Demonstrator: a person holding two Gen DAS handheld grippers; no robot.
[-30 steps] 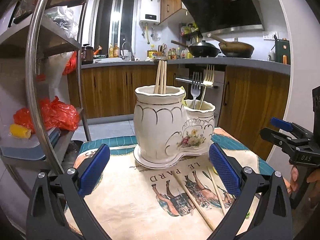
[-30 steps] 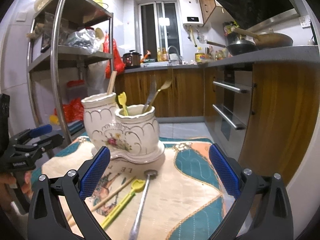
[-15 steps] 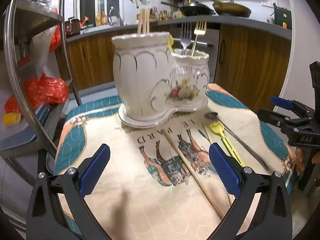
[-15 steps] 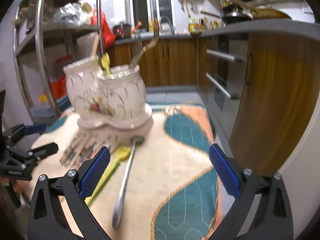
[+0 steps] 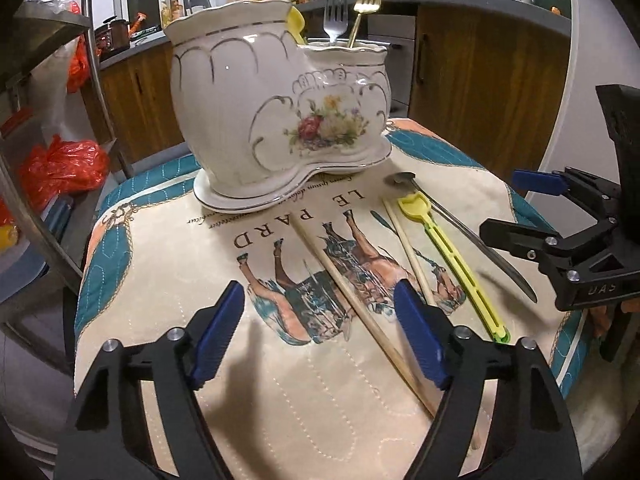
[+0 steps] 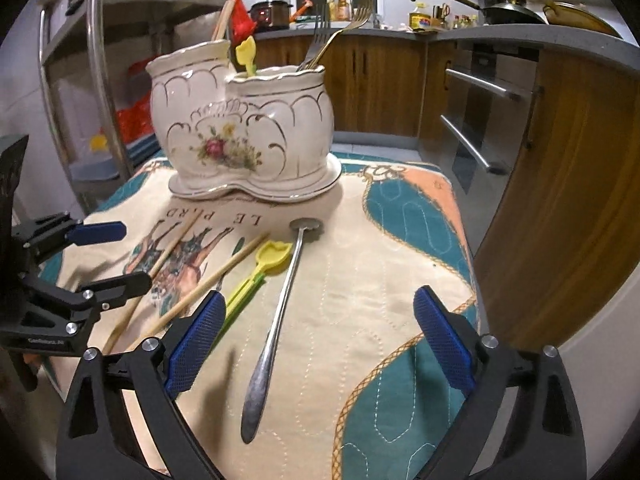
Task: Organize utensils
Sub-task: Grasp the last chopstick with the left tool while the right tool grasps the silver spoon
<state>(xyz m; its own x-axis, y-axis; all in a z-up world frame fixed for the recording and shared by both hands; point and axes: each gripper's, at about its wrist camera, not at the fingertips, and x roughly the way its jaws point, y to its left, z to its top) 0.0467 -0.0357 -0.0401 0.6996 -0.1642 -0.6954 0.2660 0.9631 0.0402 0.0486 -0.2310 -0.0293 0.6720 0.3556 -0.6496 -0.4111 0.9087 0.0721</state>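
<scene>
A white flowered ceramic utensil holder (image 5: 280, 120) (image 6: 240, 132) stands at the back of the printed cloth, with chopsticks, two forks and a yellow piece in it. On the cloth in front lie two wooden chopsticks (image 5: 352, 300) (image 6: 172, 256), a yellow plastic spoon (image 5: 448, 256) (image 6: 272, 258) and a metal spoon (image 5: 464, 232) (image 6: 280, 304). My left gripper (image 5: 318, 336) (image 6: 120, 258) hangs over the left chopstick, jaws closing, pads not touching it. My right gripper (image 6: 320, 338) (image 5: 516, 208) straddles the metal spoon's handle from above, jaws closing, pads clear of it.
The cloth-covered table (image 6: 400, 380) ends close on the right, beside a wooden cabinet (image 6: 560, 200) and an oven front (image 6: 480, 120). A steel shelf rack (image 5: 40, 160) with red bags stands to the left. A counter with pans runs along the back.
Both grippers have sunk and tipped down toward the cloth, so the loose utensils now lie between their fingers. Both pairs of jaws stand narrower than before.
</scene>
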